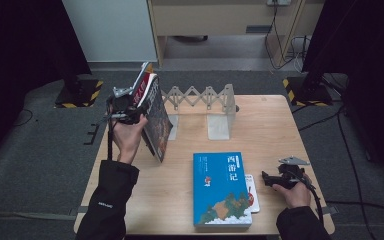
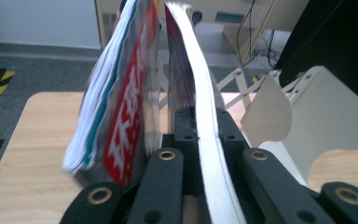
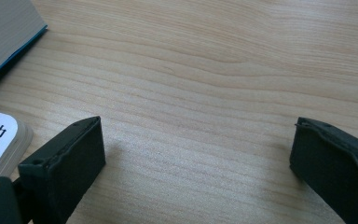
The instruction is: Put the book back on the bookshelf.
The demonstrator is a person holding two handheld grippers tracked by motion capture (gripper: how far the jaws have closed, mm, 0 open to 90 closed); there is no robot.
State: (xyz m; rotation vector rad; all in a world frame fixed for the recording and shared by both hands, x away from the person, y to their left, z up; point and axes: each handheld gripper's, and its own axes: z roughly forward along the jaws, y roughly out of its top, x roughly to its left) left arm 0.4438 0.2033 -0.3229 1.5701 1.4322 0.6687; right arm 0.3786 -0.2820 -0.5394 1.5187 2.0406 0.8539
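Counter: pale wood counter [image 1: 275,135], grey floor around.
Left tool [image 2: 200,154]: clenched on upright book [image 2: 205,121].
Right tool [image 3: 196,158]: released, wood grain seen close.
High view: blue book [image 1: 220,187] near, rack [image 1: 205,97] far.

left gripper [image 2: 200,154] jaws pinching a white-edged book [image 2: 200,93] mid-frame; red-covered book [image 2: 130,116] leaning left; white bookend [image 2: 317,112] right side

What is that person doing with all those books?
A person is putting books away on a wooden table. The left claw is clamped on a book, holding it nearly upright beside a red-covered magazine at the left end of the white folding book rack. A blue book lies flat on the table on top of a smaller white book. The right claw rests open just above the table beside them, holding nothing.
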